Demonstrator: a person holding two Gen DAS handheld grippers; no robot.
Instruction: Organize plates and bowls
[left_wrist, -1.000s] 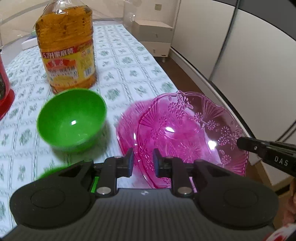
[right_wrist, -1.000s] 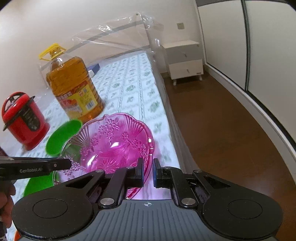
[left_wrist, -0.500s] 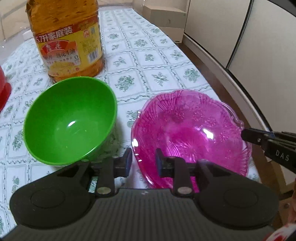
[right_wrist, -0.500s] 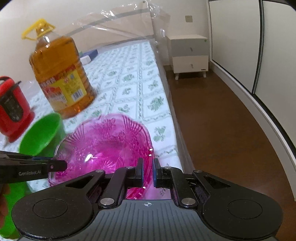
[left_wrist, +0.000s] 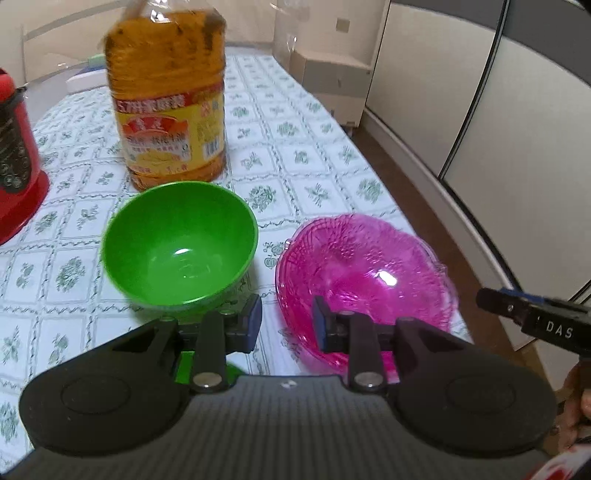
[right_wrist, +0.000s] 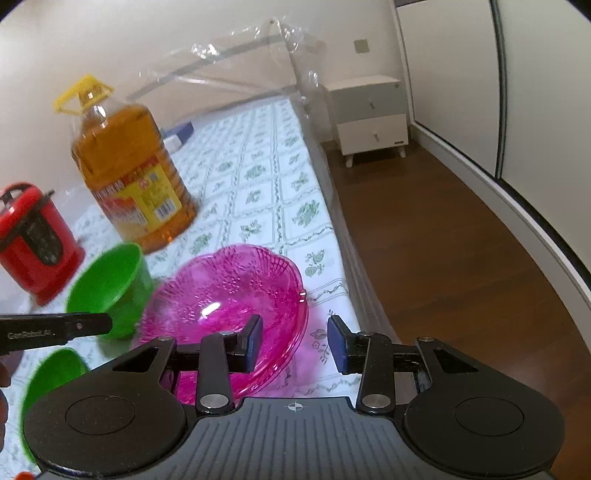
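A pink translucent bowl rests on the tablecloth near the table's right edge; it also shows in the right wrist view. A green bowl stands upright to its left, also in the right wrist view. A second green bowl lies nearer, partly hidden. My left gripper is open and empty, between the two bowls' near rims. My right gripper is open, its jaws on either side of the pink bowl's near right rim, not touching it.
A large cooking-oil bottle stands behind the green bowl. A red cooker is at the left. The table's right edge drops to a wooden floor. A white nightstand stands beyond.
My right gripper has opened and let go of the pink bowl, which now sits on the table. My left gripper has opened a little wider. Both cameras have pulled back and tilted up.
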